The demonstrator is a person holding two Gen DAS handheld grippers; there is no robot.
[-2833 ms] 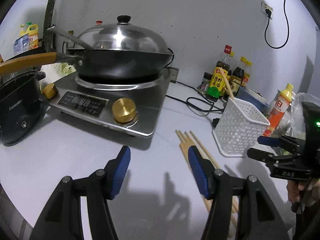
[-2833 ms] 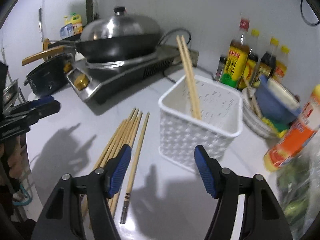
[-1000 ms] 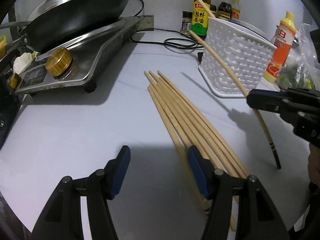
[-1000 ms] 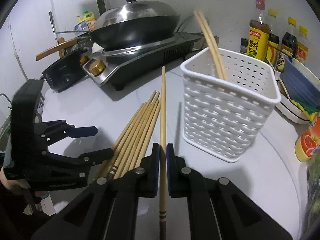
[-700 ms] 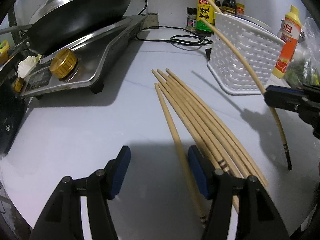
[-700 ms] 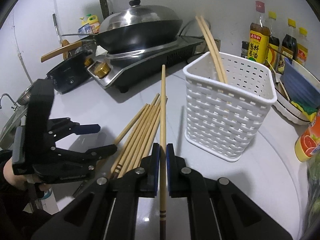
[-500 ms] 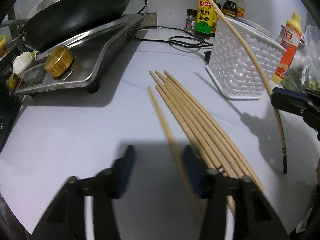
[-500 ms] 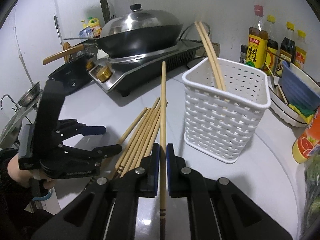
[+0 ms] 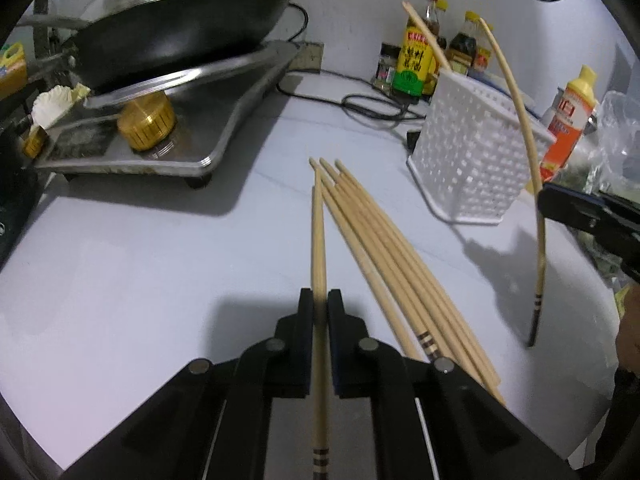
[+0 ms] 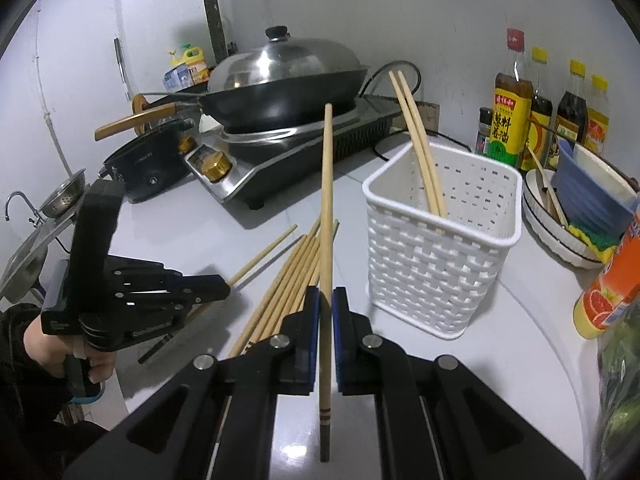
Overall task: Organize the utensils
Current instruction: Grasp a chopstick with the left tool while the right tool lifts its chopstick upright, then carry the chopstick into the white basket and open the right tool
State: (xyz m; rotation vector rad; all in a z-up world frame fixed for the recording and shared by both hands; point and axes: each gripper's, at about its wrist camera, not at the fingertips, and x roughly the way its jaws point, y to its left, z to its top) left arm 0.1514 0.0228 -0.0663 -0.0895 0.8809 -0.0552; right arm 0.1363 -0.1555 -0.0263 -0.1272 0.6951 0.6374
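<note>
Now clamped: left gripper point(image 9: 319, 300), wide open a second ago with nothing between its blue pads, pinched tight on one chopstick point(image 9: 318, 240), the stick running straight out ahead of the jaws, tip lying among the heads of the loose bundle of chopsticks point(image 9: 384, 256), banded end poking back under the tool. Previously part of that bundle's left edge, this stick; at present angled apart from the rest, seen from the right wrist as a lone stick splayed off toward the left gripper point(image 10: 216, 286) held in a hand point(image 10: 52, 344). Remaining bundle flat on the white countertop point(image 9: 140, 260), between the stove point(image 9: 192, 120) and the white basket point(image 9: 472, 164), near both, touching neither. Right gripper point(image 10: 328, 300) gripping as before, closed on a second chopstick point(image 10: 327, 200), raised and tilted upward, tip higher against the wok point(image 10: 288, 88) than a second ago, banded end hanging below the jaws. In the left view the same stick point(image 9: 520, 120) arching up past the basket's near corner, more upright than earlier. Two chopsticks already standing in the basket point(image 10: 444, 236), leaning on its far rim. Behind it sauce bottles point(image 10: 512, 120) by the wall
</note>
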